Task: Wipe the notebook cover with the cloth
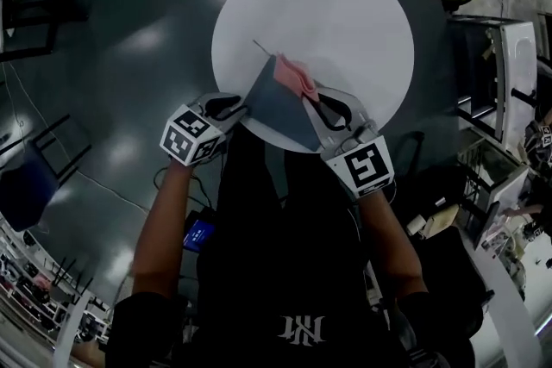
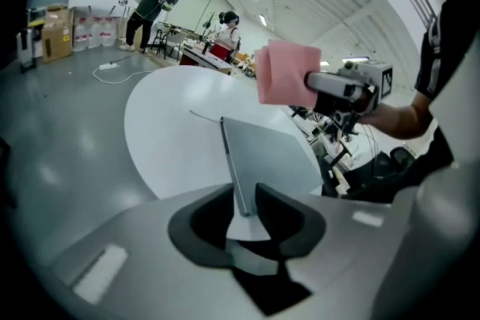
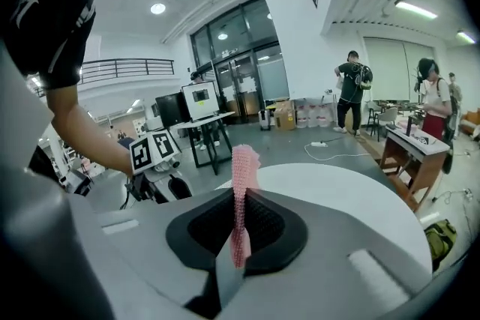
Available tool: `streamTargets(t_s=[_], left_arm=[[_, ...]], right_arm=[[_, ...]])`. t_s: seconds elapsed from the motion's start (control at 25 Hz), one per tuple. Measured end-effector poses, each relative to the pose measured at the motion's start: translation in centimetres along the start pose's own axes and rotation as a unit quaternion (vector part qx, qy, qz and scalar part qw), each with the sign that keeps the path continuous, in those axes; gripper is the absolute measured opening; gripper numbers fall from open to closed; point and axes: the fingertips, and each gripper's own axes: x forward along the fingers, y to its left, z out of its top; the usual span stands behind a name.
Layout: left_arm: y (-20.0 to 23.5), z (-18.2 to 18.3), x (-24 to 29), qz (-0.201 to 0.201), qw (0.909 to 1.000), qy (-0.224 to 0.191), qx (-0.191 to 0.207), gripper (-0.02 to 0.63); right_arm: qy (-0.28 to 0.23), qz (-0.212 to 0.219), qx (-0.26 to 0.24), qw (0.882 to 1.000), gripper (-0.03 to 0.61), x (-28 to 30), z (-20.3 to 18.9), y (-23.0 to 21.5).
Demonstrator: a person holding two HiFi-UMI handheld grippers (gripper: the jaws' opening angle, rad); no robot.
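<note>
Hovering over the round white table point(image 1: 345, 4), the grey notebook point(image 1: 280, 108) tilts up with one edge pinched in the left claw point(image 1: 228, 107), while the pink cloth point(image 1: 295, 77), clamped in the right claw point(image 1: 330, 109), sits by the cover's far right corner.

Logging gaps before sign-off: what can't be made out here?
- Whether the cloth touches the notebook: head view, too small and dark.
- The notebook's near corner: left gripper view, hidden inside the left claw.
- Dirt on it: head view too dark, left gripper view too oblique.
</note>
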Motion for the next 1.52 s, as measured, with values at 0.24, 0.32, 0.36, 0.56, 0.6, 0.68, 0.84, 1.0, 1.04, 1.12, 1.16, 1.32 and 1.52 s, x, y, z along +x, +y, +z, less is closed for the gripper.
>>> streamTargets(t_s=[0.24, 0.32, 0.36, 0.56, 0.6, 0.68, 0.84, 1.0, 1.04, 1.12, 1.16, 1.32, 1.52], left_arm=[[1.0, -0.8, 1.2, -0.005, 0.9997, -0.009, -0.024, 0.087], [1.1, -0.7, 1.4, -0.009, 0.9997, -0.005, -0.022, 0.064], [1.0, -0.7, 1.5, -0.009, 0.9998, -0.003, -0.018, 0.06], [0.8, -0.8, 2.1, 0.002, 0.9998, 0.017, -0.002, 0.04], [0.9, -0.8, 2.1, 0.004, 0.9998, 0.019, -0.002, 0.04], [1.0, -0.8, 2.0, 0.008, 0.9997, 0.022, 0.0, 0.04], [1.2, -0.9, 2.2, 0.01, 0.9996, 0.026, -0.002, 0.041], [1.4, -0.8, 2.2, 0.017, 0.9994, 0.03, -0.004, 0.041], [1.4, -0.8, 2.2, 0.018, 0.9994, 0.031, -0.004, 0.041], [1.2, -0.9, 2.4, 0.019, 0.9993, 0.032, -0.005, 0.041], [1.1, -0.9, 2.5, 0.02, 0.9992, 0.033, -0.006, 0.041], [1.0, -0.9, 2.7, 0.023, 0.999, 0.037, -0.005, 0.041], [0.8, -0.8, 2.6, 0.029, 0.9987, 0.041, -0.003, 0.041]], right_arm=[[0.032, 0.001, -0.052, 0.998, 0.015, 4.5, -2.8, -0.6], [0.043, 0.006, -0.073, 0.996, 0.015, 5.9, -3.5, -0.8], [0.046, 0.008, -0.084, 0.995, 0.015, 6.6, -3.8, -0.8], [0.081, 0.014, -0.13, 0.988, 0.015, 9.7, -5.6, -0.8], [0.092, 0.016, -0.136, 0.986, 0.015, 10.2, -6.0, -0.8], [0.113, 0.019, -0.141, 0.983, 0.015, 11.0, -6.7, -0.8], [0.15, 0.025, -0.147, 0.977, 0.014, 11.9, -8.4, -0.9], [0.155, 0.033, -0.159, 0.975, 0.014, 11.7, -8.8, -0.9], [0.156, 0.035, -0.16, 0.974, 0.014, 11.3, -9.0, -0.9], [0.161, 0.038, -0.158, 0.973, 0.014, 10.3, -9.7, -1.1], [0.164, 0.038, -0.156, 0.973, 0.014, 9.8, -10.1, -1.2], [0.174, 0.033, -0.146, 0.973, 0.012, 7.5, -11.6, -1.5], [0.183, 0.026, -0.129, 0.974, 0.012, 4.4, -13.3, -1.9]])
